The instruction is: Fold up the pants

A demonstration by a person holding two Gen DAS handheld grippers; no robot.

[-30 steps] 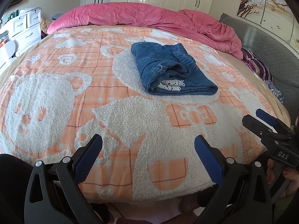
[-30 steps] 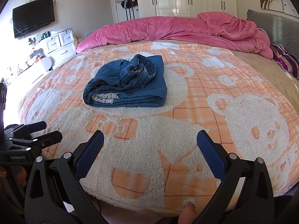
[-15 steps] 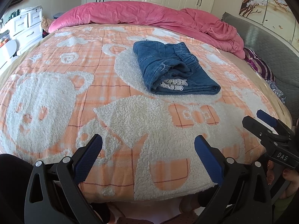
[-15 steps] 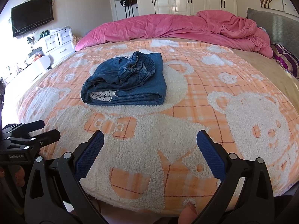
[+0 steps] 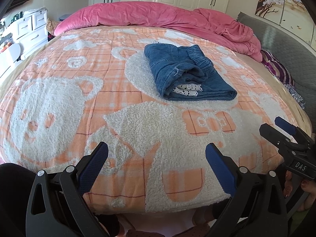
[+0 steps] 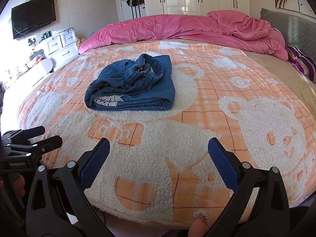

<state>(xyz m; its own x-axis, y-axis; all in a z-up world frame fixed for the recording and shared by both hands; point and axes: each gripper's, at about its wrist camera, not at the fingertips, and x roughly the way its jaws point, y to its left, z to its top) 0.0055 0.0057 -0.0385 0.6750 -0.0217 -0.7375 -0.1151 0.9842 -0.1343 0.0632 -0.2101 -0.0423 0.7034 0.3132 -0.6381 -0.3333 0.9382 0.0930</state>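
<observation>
Folded blue denim pants (image 5: 183, 73) lie in a compact stack on the orange and white bear blanket (image 5: 79, 90), with a strip of white lace trim showing at the near end. The right wrist view has the same pants (image 6: 134, 85) left of centre, elastic waistband bunched on top. My left gripper (image 5: 157, 156) hovers open over the near edge of the bed, well short of the pants, holding nothing. My right gripper (image 6: 159, 152) is open too and equally far back. Each gripper appears at the side of the other's view: right gripper (image 5: 276, 126), left gripper (image 6: 51, 134).
A rumpled pink duvet (image 5: 158, 17) is heaped along the far side of the bed. A grey headboard (image 5: 286, 47) and striped purple cloth (image 5: 276, 69) sit at the right. White drawers (image 6: 61, 45) and a wall television (image 6: 32, 16) stand to the left.
Both grippers have drifted slightly back and up, so the pants sit a touch lower and farther in view. The pants themselves have not moved. Both grippers stay open.
</observation>
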